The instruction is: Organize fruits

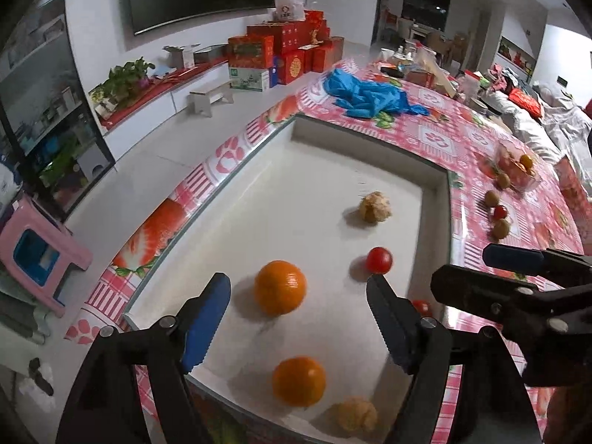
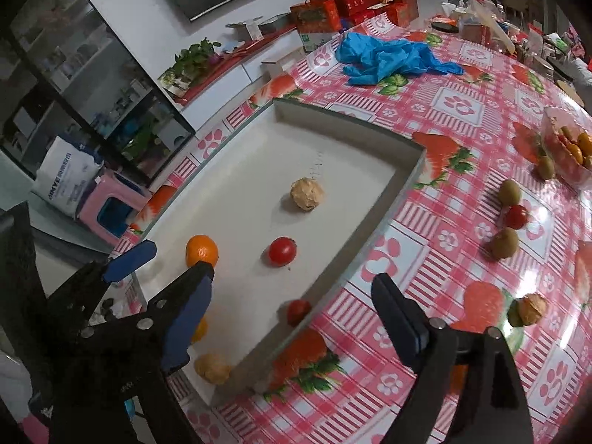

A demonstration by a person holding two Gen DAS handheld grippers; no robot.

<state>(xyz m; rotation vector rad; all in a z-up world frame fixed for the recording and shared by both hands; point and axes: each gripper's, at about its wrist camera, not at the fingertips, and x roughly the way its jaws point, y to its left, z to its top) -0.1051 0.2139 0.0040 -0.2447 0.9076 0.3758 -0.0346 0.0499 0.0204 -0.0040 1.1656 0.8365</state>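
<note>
A white tray point(image 1: 333, 170) lies on the pink checked tablecloth. In it are two oranges point(image 1: 280, 292) point(image 1: 299, 381), two wrinkled tan fruits point(image 1: 374, 207) point(image 1: 356, 419), and two red tomatoes point(image 1: 379, 259) point(image 1: 421, 307). My left gripper point(image 1: 298, 292) is open, its fingers either side of the upper orange, hovering above it. My right gripper point(image 2: 292, 296) is open and empty over the tray's right wall, near a tomato point(image 2: 298, 311). On the cloth lie green-brown fruits point(image 2: 509, 191) point(image 2: 504, 242), a tomato point(image 2: 517, 216) and a tan fruit point(image 2: 531, 309).
A clear container point(image 2: 566, 148) with small fruits stands at the right. Blue plastic gloves point(image 2: 392, 57) lie beyond the tray. Clutter fills the table's far end point(image 1: 425, 70). A pink stool point(image 1: 33, 255) stands on the floor at left, below the table edge.
</note>
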